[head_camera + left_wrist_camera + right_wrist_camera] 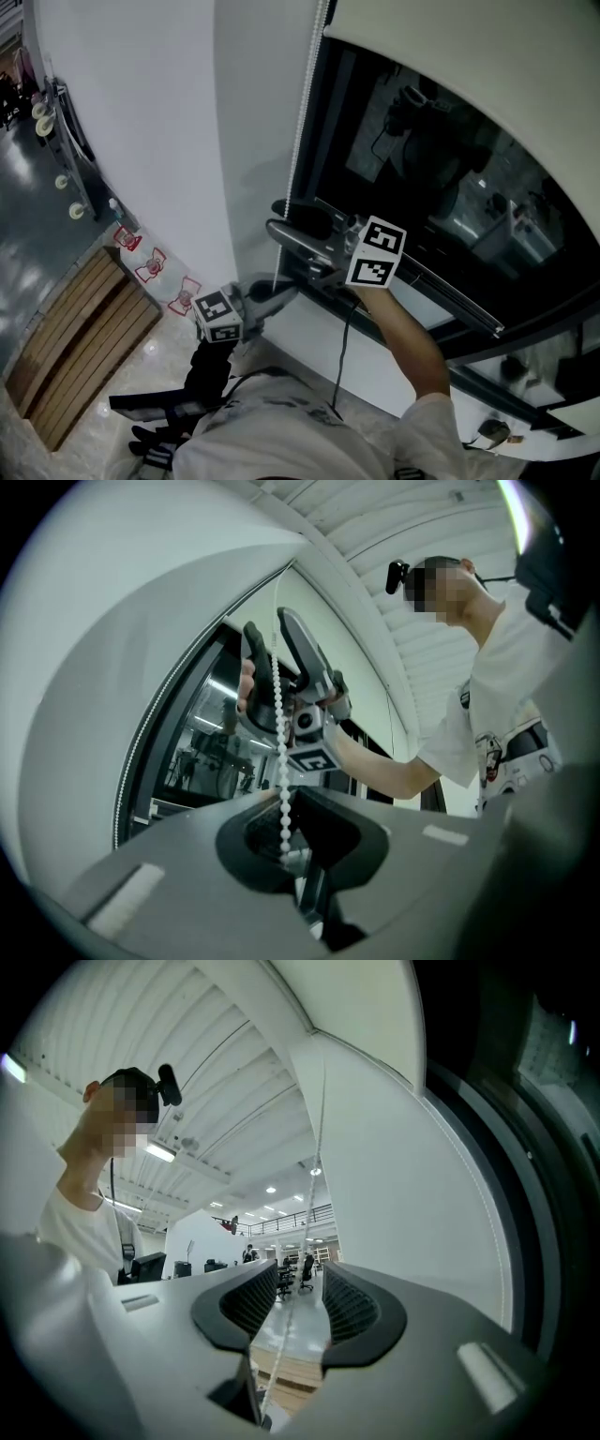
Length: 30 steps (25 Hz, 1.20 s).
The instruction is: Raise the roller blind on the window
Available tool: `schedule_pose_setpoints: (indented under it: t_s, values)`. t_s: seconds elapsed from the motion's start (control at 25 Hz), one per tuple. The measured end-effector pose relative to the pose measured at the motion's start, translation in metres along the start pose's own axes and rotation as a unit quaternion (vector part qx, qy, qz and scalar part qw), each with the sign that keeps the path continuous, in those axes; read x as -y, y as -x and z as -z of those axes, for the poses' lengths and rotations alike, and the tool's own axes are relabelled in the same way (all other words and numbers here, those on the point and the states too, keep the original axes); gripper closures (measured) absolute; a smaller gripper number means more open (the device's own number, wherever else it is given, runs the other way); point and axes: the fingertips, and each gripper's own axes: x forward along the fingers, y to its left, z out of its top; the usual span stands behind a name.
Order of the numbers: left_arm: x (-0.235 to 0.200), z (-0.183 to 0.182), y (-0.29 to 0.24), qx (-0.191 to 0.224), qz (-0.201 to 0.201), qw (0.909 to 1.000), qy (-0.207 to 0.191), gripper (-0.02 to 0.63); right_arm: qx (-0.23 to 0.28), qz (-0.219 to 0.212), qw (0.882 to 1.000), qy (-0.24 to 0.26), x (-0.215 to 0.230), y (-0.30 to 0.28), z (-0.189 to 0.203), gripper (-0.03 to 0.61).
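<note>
Between the ribbed dark pads of the right gripper [298,1277] runs the thin white bead chain [281,1335]. The jaws stand well apart and neither pad presses on the chain. Lower on the same chain, the left gripper [286,803] has its jaws brought together on the beads, which disappear into the hollow between its pads; it appears to be carrying the chain alone.

Further out, the head view shows the right gripper above the left, both close beside the wall. The chain climbs along the left edge of the dark glass window [450,187]. The cream fabric roller blind [469,66] covers only the far part of the pane, with much of the glass bare, so the raise looks partly done.

The step in hand seems to be a fresh grip for the right gripper. To do it well:

- Slide the right gripper further up the strand.
- Centre the chain on the ribbed pads and close squarely so a bead seats rather than slips.
- Release the left gripper only once that grip holds, so the blind cannot run back.
- Pull along the chain's own line, not out from the wall.
</note>
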Motion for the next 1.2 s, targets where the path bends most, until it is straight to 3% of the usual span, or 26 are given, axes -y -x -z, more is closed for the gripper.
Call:
schedule_pose_setpoints:
  t_s: [0.28,0.64,0.84,0.92,1.2]
  values:
    - [0.001,0.001,-0.001,0.001,0.001,1.0000,0.000,0.615,0.055,0.008,0.996,0.065,0.014,-0.013,-0.103,0.442]
    - [0.000,0.002,0.001,0.004,-0.003,1.0000,0.002,0.615,0.097,-0.001,0.982,0.159,0.006,-0.032,-0.221,0.475]
    - [-0.001,0.004,0.003,0.004,-0.003,1.0000,-0.001,0.615,0.113,0.005,0.979,0.170,0.005,-0.031,-0.242,0.508]
    - [-0.001,0.003,0.004,0.005,-0.006,1.0000,0.001,0.615,0.117,0.006,0.979,0.169,0.004,-0.029,-0.243,0.552]
    - [-0.001,0.006,0.004,0.001,-0.008,0.9999,0.008,0.615,0.126,-0.010,0.985,0.115,0.005,-0.021,-0.241,0.563]
